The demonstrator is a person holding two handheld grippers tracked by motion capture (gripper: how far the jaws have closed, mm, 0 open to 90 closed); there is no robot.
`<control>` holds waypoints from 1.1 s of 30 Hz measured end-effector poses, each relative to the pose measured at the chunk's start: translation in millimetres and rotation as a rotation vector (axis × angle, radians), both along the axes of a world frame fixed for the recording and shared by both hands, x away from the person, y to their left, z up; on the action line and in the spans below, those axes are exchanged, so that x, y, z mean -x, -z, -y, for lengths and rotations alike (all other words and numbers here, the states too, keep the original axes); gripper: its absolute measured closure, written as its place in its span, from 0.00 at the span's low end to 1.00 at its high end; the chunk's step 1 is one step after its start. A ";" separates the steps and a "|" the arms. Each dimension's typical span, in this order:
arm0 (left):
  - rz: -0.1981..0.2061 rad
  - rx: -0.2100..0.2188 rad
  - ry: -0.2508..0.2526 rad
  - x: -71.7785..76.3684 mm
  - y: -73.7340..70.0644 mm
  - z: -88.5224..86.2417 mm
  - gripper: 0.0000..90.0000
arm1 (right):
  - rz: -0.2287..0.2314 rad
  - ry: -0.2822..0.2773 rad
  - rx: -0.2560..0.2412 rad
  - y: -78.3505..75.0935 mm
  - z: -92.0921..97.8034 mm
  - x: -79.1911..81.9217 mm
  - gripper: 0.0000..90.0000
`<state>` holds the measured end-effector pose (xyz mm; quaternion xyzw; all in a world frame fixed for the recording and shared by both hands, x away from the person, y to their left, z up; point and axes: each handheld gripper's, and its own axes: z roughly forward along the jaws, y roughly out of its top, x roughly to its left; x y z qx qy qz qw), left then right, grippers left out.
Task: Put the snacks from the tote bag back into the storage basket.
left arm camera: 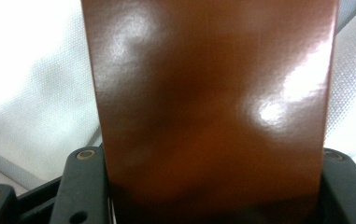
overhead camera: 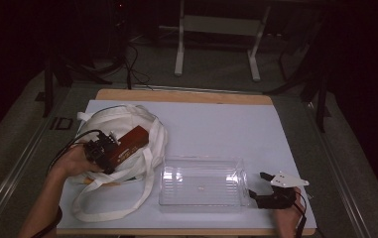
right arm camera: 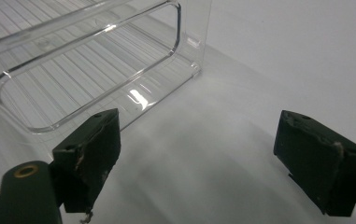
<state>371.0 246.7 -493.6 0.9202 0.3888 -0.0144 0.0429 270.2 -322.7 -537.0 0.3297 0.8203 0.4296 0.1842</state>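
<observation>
A glossy brown box (overhead camera: 128, 144) lies across the mouth of a white cloth tote bag (overhead camera: 108, 125) at the table's left. My left gripper (overhead camera: 99, 151) is shut on the box's near end, and the brown box (left arm camera: 208, 102) stands tall between the two black jaws against the white fabric. A clear plastic bin (overhead camera: 202, 181) sits empty at the front middle. Just right of it my right gripper (overhead camera: 258, 186) rests open on the white mat, its black fingers (right arm camera: 89, 149) wide apart beside the clear bin's corner (right arm camera: 185, 51).
A white mat (overhead camera: 216, 129) covers the wooden table. The bag's long straps (overhead camera: 122, 210) loop toward the front edge. Beyond the table stand dark floor, cables and white table legs (overhead camera: 179, 49).
</observation>
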 end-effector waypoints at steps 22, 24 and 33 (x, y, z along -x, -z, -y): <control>0.031 -0.026 0.033 0.0 -26.3 -10.6 0.48 | -0.002 0.000 0.001 -0.1 -0.2 0.4 0.16; 0.046 -0.013 0.033 0.9 -31.0 -13.0 0.48 | -0.001 0.000 0.001 -0.1 -0.1 0.4 0.16; 0.121 0.081 0.061 9.5 -58.7 -21.5 0.48 | 0.002 0.000 0.002 -0.1 -0.1 0.4 0.16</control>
